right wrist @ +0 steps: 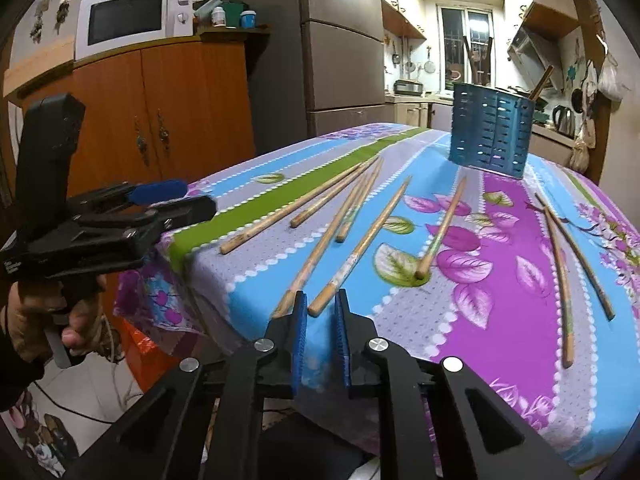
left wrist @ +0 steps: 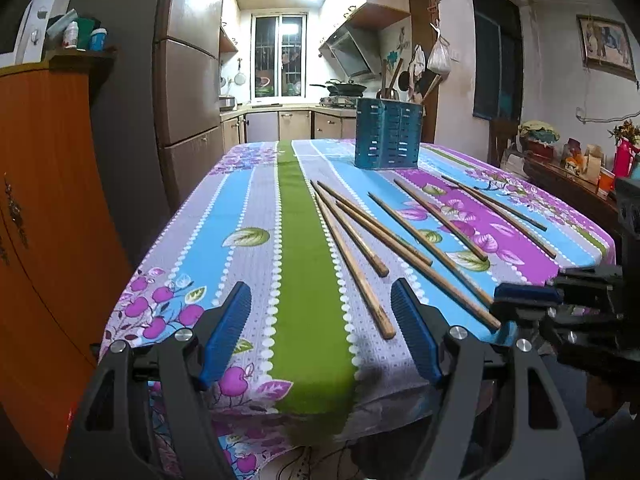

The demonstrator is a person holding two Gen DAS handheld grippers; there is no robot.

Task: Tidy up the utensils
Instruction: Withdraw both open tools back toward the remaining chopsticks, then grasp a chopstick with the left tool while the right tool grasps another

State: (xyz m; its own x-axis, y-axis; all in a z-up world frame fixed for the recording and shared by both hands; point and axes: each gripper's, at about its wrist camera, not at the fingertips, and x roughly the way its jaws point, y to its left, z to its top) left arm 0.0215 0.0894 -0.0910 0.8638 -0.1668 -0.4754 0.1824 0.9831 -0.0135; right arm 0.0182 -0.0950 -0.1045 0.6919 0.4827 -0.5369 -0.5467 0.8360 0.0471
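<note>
Pickup step: right gripper (right wrist: pixel 321 322) fingers half-spread around a chopstick (right wrist: pixel 360 248) end (contact unclear); left gripper (left wrist: pixel 320 332) spread, empty. Next: pinch, carry to holder (right wrist: pixel 490 132).

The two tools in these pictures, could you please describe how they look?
Both tools are alike: black angular plastic linkage arms with round silver pivot bolts, and two long blue ribbed pads as fingers. The right view shows the left tool from the side, on a black pistol-style handle with a boxy black block above, held by a bare hand.
</note>
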